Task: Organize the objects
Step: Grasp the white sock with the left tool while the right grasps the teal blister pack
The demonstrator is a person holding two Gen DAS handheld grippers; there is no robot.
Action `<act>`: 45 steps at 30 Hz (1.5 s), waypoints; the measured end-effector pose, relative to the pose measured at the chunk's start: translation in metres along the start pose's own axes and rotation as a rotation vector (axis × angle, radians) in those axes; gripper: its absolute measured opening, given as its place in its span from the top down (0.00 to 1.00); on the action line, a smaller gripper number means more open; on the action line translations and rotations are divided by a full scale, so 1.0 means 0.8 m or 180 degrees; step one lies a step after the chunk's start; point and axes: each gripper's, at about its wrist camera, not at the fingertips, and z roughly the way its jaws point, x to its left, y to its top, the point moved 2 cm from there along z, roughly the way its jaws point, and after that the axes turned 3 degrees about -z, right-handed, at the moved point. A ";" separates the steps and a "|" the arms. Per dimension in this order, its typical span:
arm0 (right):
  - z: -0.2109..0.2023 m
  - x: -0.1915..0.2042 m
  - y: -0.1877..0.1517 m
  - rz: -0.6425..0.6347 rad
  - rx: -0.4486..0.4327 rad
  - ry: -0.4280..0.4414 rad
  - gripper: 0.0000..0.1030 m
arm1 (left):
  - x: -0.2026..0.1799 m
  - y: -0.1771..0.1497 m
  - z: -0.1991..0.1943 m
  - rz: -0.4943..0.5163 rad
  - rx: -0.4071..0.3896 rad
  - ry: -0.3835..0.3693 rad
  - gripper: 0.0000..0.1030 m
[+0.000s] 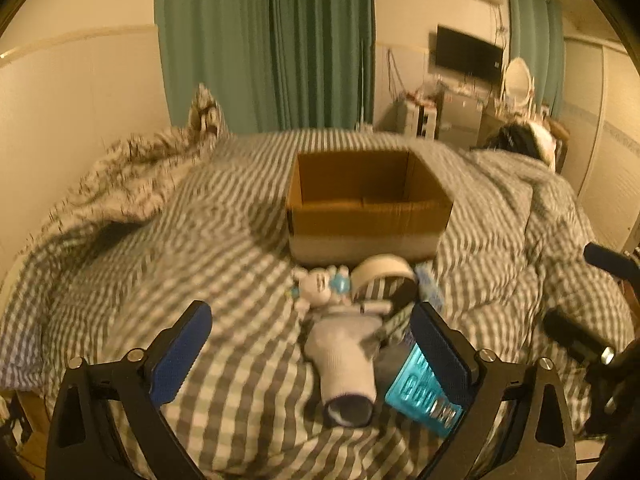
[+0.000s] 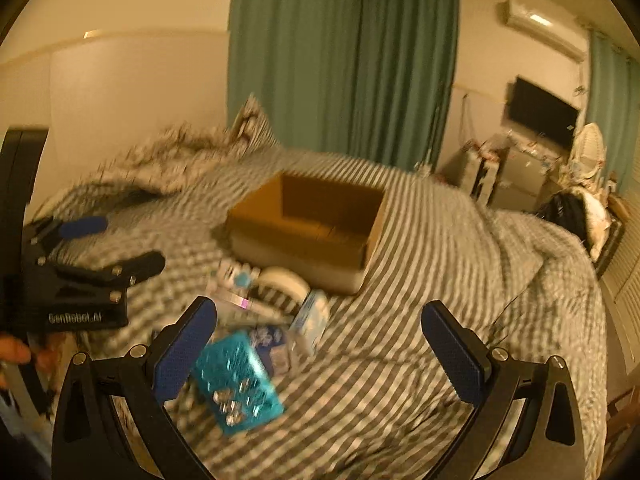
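Observation:
An open, empty cardboard box (image 1: 362,204) sits on a striped bed (image 1: 224,240); it also shows in the right wrist view (image 2: 308,228). In front of it lies a pile: a small white plush toy (image 1: 320,286), a tape roll (image 1: 382,270), a rolled grey sock (image 1: 346,364) and a teal blister pack (image 1: 420,390). My left gripper (image 1: 316,354) is open above the sock, holding nothing. My right gripper (image 2: 320,354) is open and empty, just right of the teal blister pack (image 2: 236,382), the tape roll (image 2: 282,280) and a small white box (image 2: 312,320).
A crumpled duvet and pillow (image 1: 140,168) lie at the far left. Teal curtains (image 1: 264,40) hang behind the bed. A desk with a TV (image 1: 468,54) and clutter stands at the right. The other gripper (image 2: 80,276) shows at the left of the right wrist view.

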 end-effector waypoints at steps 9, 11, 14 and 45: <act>0.087 0.042 -0.082 -0.0127 0.0733 0.0599 0.00 | -0.003 -0.038 0.046 0.0076 0.0472 -0.0002 0.09; 0.099 0.049 -0.091 -0.0161 0.0826 0.0704 0.00 | -0.002 -0.042 0.053 0.0105 0.0540 -0.0012 0.10; 0.118 0.060 -0.103 -0.0205 0.0960 0.0850 0.00 | -0.002 -0.047 0.064 0.0104 0.0657 -0.0069 0.13; 0.070 -0.001 -0.064 -0.0069 0.0680 0.0295 0.32 | -0.018 -0.010 0.032 0.0238 0.0482 -0.0574 0.78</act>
